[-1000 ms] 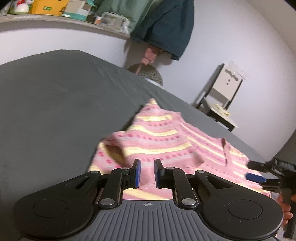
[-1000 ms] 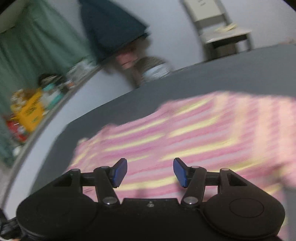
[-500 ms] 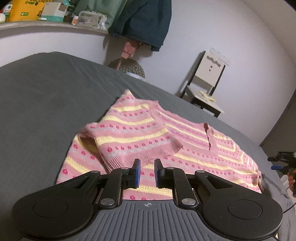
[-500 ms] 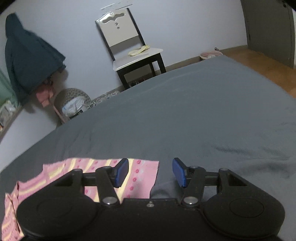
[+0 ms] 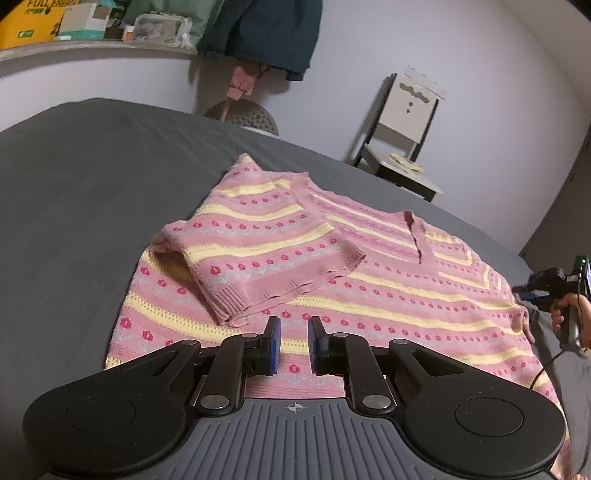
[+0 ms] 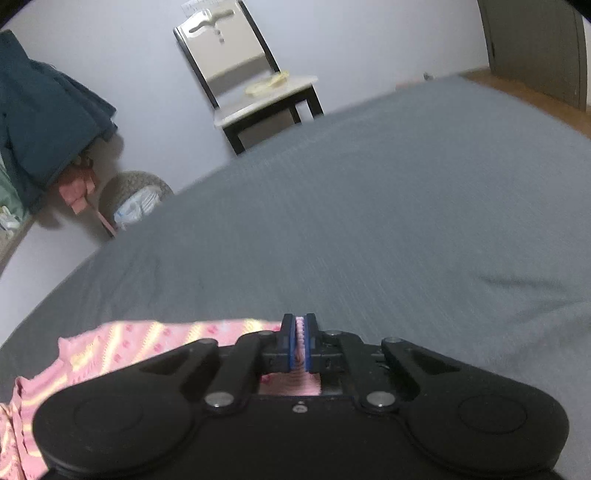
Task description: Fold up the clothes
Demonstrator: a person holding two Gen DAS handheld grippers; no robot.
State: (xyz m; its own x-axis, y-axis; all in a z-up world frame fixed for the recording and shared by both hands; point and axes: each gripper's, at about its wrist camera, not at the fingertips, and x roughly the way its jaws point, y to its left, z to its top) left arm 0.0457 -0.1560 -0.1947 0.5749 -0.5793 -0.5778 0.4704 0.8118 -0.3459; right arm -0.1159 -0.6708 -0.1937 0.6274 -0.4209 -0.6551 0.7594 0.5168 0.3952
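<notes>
A pink sweater with yellow stripes and red dots lies flat on the grey bed. One sleeve is folded across its body. My left gripper hovers just above the sweater's near hem, jaws slightly apart with nothing between them. My right gripper is shut on the sweater's edge, pink knit showing between its blue pads. In the left wrist view the right gripper shows at the sweater's far right side, held by a hand.
A chair stands against the wall beyond the bed. A woven basket sits under a hanging dark jacket. A shelf with boxes runs along the wall at the upper left. Bare grey bed spreads ahead of the right gripper.
My right gripper went from open to shut on the sweater's edge. The left gripper has drawn back from the folded sleeve, which now lies flat.
</notes>
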